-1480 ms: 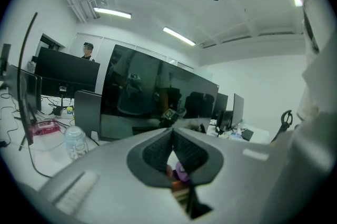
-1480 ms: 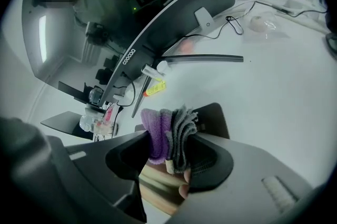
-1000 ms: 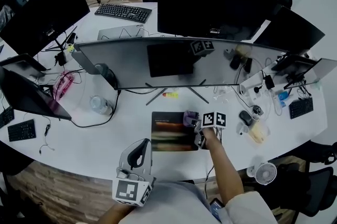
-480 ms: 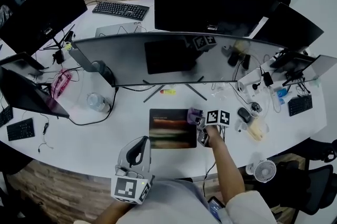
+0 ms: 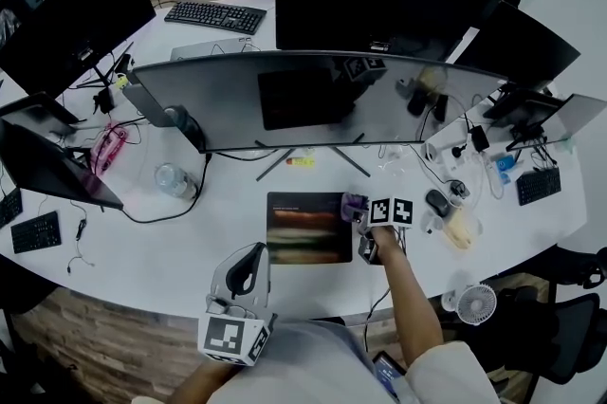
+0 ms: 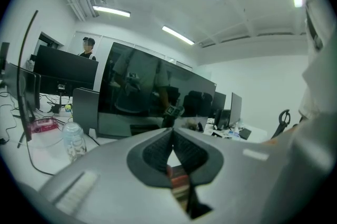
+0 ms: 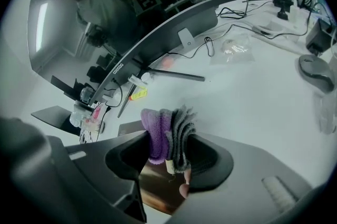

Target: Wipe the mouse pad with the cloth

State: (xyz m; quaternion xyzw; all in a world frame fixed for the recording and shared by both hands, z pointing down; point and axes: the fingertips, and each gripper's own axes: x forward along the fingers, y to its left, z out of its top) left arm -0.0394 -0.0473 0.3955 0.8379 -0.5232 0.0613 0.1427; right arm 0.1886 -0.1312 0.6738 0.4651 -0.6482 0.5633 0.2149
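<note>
**Q:** How far along is the wipe?

**A:** Early or mid-stroke, I'd judge. My right gripper (image 7: 169, 150) has its jaws clenched on the cloth (image 7: 168, 133), a purple and grey bundle that sticks out past the jaw tips. From the head view the cloth (image 5: 353, 203) sits at the far right corner of the mouse pad (image 5: 305, 229). I can't tell whether it presses on the pad there or hangs just above it.

**Q:** Which parts of the pad are already done?

**A:** Nothing shows that. The pad has no streak, damp patch or dirt to read. All I can say is that the whole stretch of the mouse pad to the left of the cloth lies uncovered, so I'd count that as left to pass over.

**Q:** And your other hand?

**A:** My left gripper (image 5: 248, 267) hangs on the near side of the mouse pad, off its left corner, above the white surface (image 5: 180, 250). Its jaws are pressed together with nothing between them, and it is clear of the pad, so it isn't pinning the pad down.
</note>
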